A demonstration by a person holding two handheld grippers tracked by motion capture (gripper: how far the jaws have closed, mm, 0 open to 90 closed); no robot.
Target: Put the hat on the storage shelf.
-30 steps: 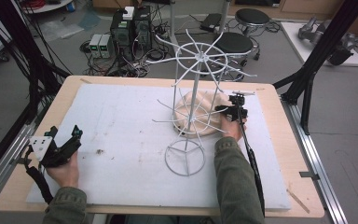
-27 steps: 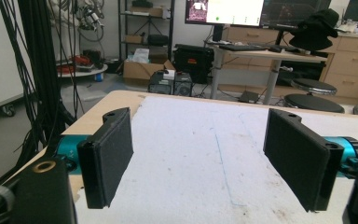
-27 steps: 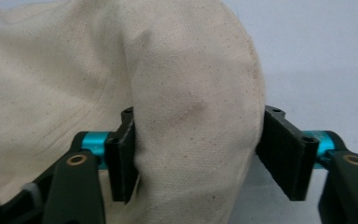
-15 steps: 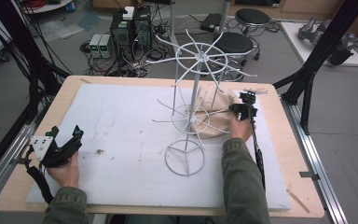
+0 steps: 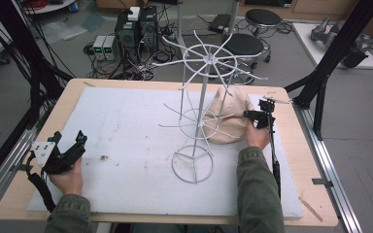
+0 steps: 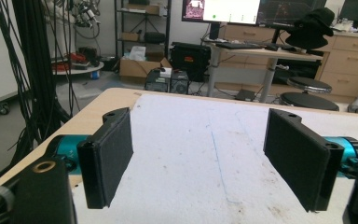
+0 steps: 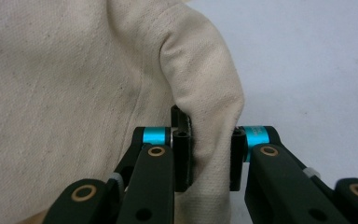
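High view: right tool point(image 5: 258, 118) right of centre, clenched on the cloth bag point(image 5: 229, 116), which sits behind the wire rack point(image 5: 200, 112) on the white surface point(image 5: 126, 131). Left tool point(image 5: 63, 153) lower left, resting on the surface. Left gripper view: left tool point(image 6: 205, 163) released, jaws wide apart, nothing between. Right gripper view: right tool point(image 7: 209, 158) just closed, pinching a fold of the bag point(image 7: 74, 84) at lower centre.

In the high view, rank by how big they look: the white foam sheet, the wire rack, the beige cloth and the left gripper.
1. White foam sheet.
2. Wire rack.
3. Beige cloth.
4. Left gripper, though it sits nearer the camera than the cloth, so that last pair is less sure.
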